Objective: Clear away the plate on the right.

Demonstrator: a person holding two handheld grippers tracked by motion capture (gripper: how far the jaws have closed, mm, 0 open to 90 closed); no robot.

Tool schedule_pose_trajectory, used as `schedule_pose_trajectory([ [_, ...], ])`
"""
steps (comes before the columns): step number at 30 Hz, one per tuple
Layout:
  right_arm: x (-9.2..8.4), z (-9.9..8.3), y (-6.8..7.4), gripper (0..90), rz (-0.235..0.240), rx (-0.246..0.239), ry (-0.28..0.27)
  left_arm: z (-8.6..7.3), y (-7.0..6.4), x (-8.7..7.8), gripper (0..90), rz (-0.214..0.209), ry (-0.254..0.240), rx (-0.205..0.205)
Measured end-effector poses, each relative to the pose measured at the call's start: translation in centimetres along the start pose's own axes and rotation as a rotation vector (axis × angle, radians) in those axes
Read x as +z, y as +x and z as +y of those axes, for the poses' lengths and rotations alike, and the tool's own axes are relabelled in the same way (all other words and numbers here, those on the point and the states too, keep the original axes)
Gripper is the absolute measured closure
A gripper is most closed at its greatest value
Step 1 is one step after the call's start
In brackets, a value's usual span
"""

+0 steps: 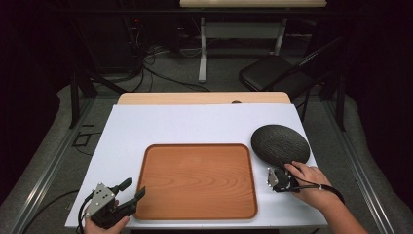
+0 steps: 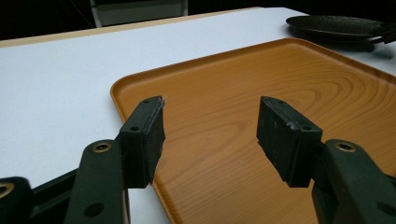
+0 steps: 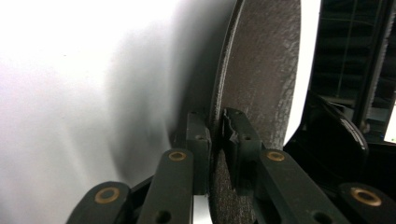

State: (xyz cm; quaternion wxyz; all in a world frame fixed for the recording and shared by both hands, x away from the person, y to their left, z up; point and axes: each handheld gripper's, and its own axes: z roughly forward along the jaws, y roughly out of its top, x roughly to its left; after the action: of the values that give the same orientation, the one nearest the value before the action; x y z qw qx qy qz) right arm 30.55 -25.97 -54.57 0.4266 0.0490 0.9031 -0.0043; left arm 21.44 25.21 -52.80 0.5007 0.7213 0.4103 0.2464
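Observation:
A dark, rough-textured round plate [image 1: 280,143] rests at the right of the white table, just right of a wooden tray [image 1: 195,180]. My right gripper [image 1: 277,176] is at the plate's near rim; in the right gripper view its pads [image 3: 198,140] pinch the plate's edge [image 3: 261,70] from both sides. My left gripper [image 1: 130,189] stands open at the tray's near left corner. In the left gripper view its fingertips [image 2: 144,135] hover wide apart over the tray [image 2: 243,93], nothing between them, and the plate [image 2: 334,24] lies far off.
The white table top [image 1: 160,126] has bare room behind and left of the tray. A folding chair [image 1: 272,73] and a table leg [image 1: 202,53] stand on the floor beyond the far edge. Cables trail across the floor.

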Motion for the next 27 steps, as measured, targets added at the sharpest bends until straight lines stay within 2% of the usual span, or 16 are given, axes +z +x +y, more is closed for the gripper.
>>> schedule_pose_trajectory([
  [3, -0.3, 0.1, -0.4, 84.3, -0.022, 0.000, 0.002, 0.0, 0.0, 0.0, 41.9, -0.002, 0.001, 0.000],
  [4, -0.4, 0.1, -0.7, 85.9, -0.048, 0.006, -0.009, 0.0, 0.0, 0.0, 41.9, -0.003, 0.003, -0.003],
  [7, -0.6, 0.2, -1.0, 87.1, -0.067, 0.023, 0.000, 0.0, 0.0, 0.0, 41.9, -0.002, 0.005, -0.005],
  [8, -0.7, 0.3, -1.0, 87.1, -0.059, 0.038, 0.011, 0.0, 0.0, 0.0, 41.9, -0.003, 0.003, -0.004],
  [10, -0.6, 0.4, -1.2, 87.1, -0.061, 0.017, 0.003, 0.0, 0.0, 0.0, 41.8, -0.001, 0.002, -0.005],
  [15, -0.7, 0.5, -1.2, 87.3, -0.063, 0.020, 0.008, 0.0, 0.0, 0.0, 42.1, 0.001, -0.001, -0.004],
  [16, -0.8, 0.5, -1.2, 87.3, -0.057, 0.041, 0.014, 0.0, 0.0, 0.0, 42.1, 0.001, 0.000, -0.003],
  [18, -0.8, 0.5, -1.4, 87.3, -0.054, 0.050, 0.015, 0.0, 0.0, 0.0, 42.2, -0.002, -0.001, -0.003],
  [21, -0.9, 0.6, -1.7, 87.3, -0.050, 0.039, 0.012, 0.0, 0.0, 0.0, 42.3, 0.000, -0.001, -0.004],
  [27, -1.2, 0.6, -1.9, 87.3, -0.038, 0.074, 0.011, 0.0, 0.1, 0.0, 42.5, 0.001, 0.001, -0.009],
])
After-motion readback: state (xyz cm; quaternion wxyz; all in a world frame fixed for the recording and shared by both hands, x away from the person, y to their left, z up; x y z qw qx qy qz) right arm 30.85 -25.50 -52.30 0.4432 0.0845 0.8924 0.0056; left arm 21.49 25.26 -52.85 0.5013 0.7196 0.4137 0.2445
